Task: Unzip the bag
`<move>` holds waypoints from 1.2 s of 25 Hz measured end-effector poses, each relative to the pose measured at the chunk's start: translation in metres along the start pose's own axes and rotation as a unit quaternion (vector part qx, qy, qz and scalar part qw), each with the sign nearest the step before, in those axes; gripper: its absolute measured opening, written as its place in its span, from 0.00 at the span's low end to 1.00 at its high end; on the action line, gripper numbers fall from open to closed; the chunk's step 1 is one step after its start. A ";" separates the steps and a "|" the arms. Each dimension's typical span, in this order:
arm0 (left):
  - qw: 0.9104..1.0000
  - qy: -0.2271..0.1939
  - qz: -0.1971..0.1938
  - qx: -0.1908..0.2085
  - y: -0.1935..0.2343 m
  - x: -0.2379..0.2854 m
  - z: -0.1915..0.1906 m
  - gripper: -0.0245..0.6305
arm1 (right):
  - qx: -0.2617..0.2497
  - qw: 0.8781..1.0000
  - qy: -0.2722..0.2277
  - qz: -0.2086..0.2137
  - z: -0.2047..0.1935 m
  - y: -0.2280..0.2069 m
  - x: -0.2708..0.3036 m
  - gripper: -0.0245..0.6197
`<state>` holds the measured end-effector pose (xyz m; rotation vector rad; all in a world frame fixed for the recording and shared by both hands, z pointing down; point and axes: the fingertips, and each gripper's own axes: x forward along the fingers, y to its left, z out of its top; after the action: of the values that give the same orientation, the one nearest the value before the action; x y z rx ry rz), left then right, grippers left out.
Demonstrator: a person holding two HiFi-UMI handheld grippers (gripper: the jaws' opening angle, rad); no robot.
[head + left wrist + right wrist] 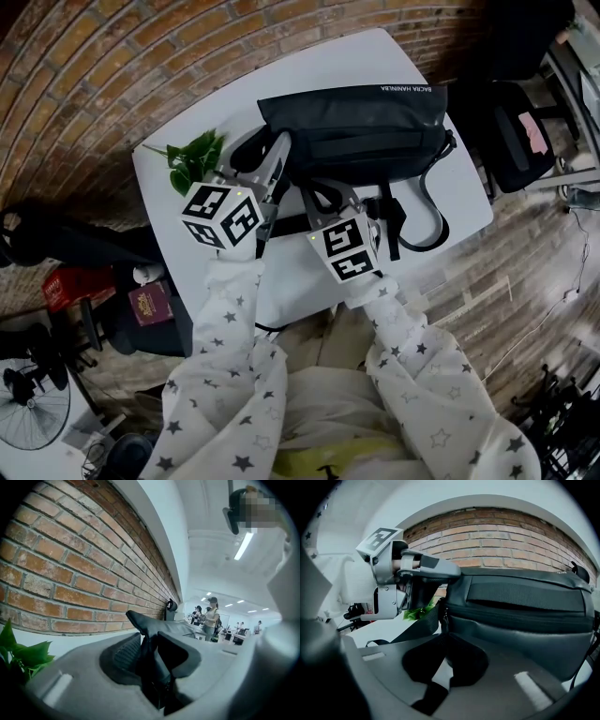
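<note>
A black zip bag (pixel 366 131) lies on the white table (pixel 319 61), with its strap (pixel 437 221) looped toward the near edge. My left gripper (pixel 273 172) is at the bag's left end. In the left gripper view its jaws (pixel 149 651) are closed on a fold of the black bag fabric (pixel 147 627). My right gripper (pixel 328 199) sits at the bag's front left corner. In the right gripper view its jaws (pixel 445 641) stand nearly together on the zipper pull (pixel 442 616), at the left end of the bag (pixel 525 616). The left gripper (pixel 440 585) shows there too.
A green leafy sprig (pixel 195 159) lies on the table left of the bag. A brick wall (pixel 70 573) runs behind the table. A dark chair (pixel 520 131) stands to the right, and red items (pixel 70 281) sit on the floor at the left. People stand far off (pixel 211 618).
</note>
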<state>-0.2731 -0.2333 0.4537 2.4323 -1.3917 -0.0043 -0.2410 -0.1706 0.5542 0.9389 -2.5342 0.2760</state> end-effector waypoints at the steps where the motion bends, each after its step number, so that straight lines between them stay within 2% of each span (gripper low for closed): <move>1: 1.000 0.000 -0.001 -0.001 0.000 0.000 0.000 0.21 | 0.002 1.000 0.000 0.001 0.000 0.000 -0.001 0.07; 10: 1.000 0.000 0.003 -0.004 0.000 0.005 -0.001 0.20 | 0.004 1.000 0.010 -0.007 0.002 -0.016 -0.011 0.06; 16: 1.000 0.009 0.008 0.014 -0.003 0.009 -0.001 0.19 | -0.006 1.000 0.016 -0.018 0.007 -0.029 -0.019 0.06; 30: 0.999 0.017 0.042 0.029 0.003 -0.007 -0.001 0.19 | -0.041 0.998 0.034 -0.024 0.017 -0.027 -0.033 0.06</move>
<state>-0.2795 -0.2286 0.4544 2.4073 -1.4969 0.0995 -0.2063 -0.1777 0.5258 0.9417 -2.4386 0.1834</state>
